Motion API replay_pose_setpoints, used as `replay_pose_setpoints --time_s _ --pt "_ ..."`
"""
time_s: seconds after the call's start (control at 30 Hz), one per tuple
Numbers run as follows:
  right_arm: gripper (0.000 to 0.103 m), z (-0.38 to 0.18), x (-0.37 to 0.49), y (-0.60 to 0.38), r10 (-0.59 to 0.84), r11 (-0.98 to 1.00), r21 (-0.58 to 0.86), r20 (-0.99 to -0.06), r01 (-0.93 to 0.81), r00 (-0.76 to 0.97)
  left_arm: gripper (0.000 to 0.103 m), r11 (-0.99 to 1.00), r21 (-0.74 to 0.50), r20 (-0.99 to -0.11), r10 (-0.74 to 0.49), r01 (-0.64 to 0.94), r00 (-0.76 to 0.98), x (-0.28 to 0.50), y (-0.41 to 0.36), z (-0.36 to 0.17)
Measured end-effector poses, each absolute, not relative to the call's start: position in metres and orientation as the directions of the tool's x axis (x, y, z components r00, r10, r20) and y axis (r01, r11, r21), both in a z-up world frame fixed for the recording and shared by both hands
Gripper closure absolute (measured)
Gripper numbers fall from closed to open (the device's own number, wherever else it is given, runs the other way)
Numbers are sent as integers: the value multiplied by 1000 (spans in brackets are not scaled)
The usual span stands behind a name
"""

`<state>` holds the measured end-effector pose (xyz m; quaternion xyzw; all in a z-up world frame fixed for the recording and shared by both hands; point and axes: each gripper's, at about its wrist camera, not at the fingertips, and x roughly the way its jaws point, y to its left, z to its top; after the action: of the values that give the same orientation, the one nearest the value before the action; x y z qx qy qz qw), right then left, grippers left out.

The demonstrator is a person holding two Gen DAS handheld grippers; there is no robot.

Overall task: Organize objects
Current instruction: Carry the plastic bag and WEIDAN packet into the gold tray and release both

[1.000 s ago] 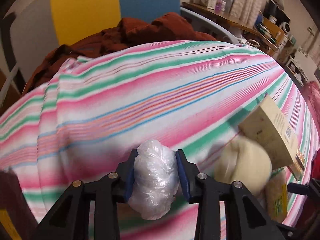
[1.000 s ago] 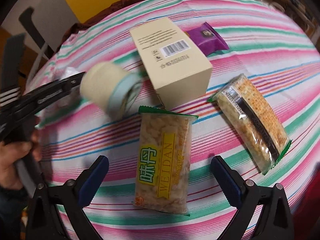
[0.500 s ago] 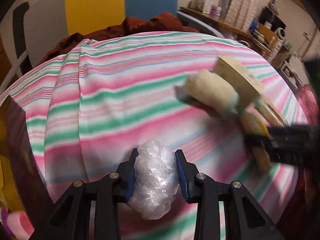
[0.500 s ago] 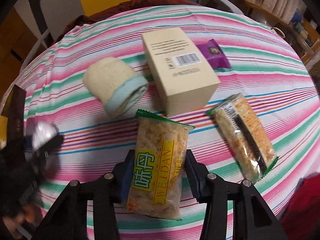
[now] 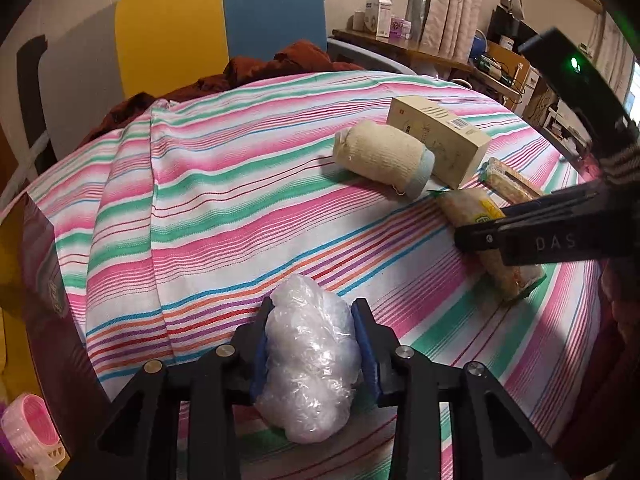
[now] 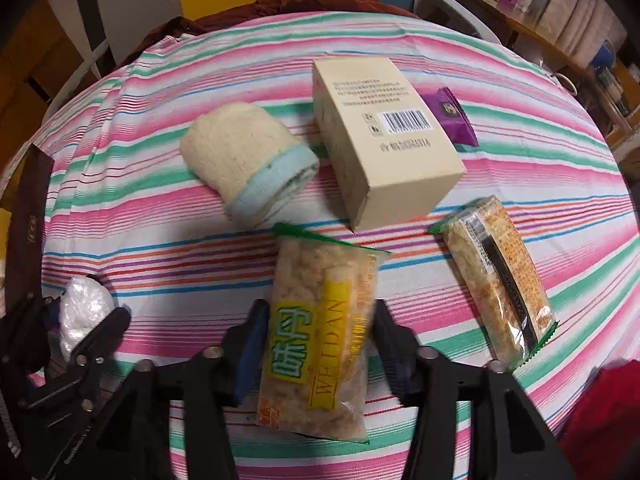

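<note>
Gripping a crumpled clear plastic wad in my left gripper, jaws pressed on both its sides, I hold it over the striped bench at its 7 o'clock edge. My right gripper has its jaws closed on the yellow Weidan snack pack at 6 o'clock. Beyond it at 12 lie a rolled cream cloth, a beige box and, at 3 o'clock, another snack pack.

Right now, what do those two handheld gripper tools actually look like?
Both are matte black plastic. The left gripper and right gripper each have two angular fingers with triangular cut-outs, silver screw heads and blue pads on the inner faces. From the left camera, the right tool's side shows pale letters "DAS" and a green indicator light on top.
</note>
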<state>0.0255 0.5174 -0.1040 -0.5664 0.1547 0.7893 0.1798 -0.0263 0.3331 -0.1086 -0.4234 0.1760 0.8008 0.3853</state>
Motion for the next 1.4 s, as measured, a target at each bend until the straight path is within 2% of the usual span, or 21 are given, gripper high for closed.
replay_pose_setpoints --time_s 0.17,0.5,0.73,0.93,1.2,1.4 --pt "56 -98 22 502 73 -913 66 -944 -402 -323 66 -645 -40 -808 470 -763 -355 -24 332 -108" --pt "56 -82 29 493 -2 -934 153 -907 -324 -421 68 -650 -113 -808 500 -752 -311 -9 311 -88" --pt "56 -71 21 484 -26 -930 201 -871 -307 -491 68 -637 -146 -748 572 -757 -337 4 283 -49" --pt "56 -61 27 474 -18 -940 183 -870 -289 -492 67 -647 -151 -724 587 -748 -361 8 259 -28" --pt "56 -24 10 432 -38 -968 167 -835 -187 -549 67 -728 -197 -678 585 -657 -445 -7 200 -7" --pt "56 1 -20 371 -125 -978 199 -802 -64 -584 67 -829 -217 -646 518 -515 -561 -36 138 5"
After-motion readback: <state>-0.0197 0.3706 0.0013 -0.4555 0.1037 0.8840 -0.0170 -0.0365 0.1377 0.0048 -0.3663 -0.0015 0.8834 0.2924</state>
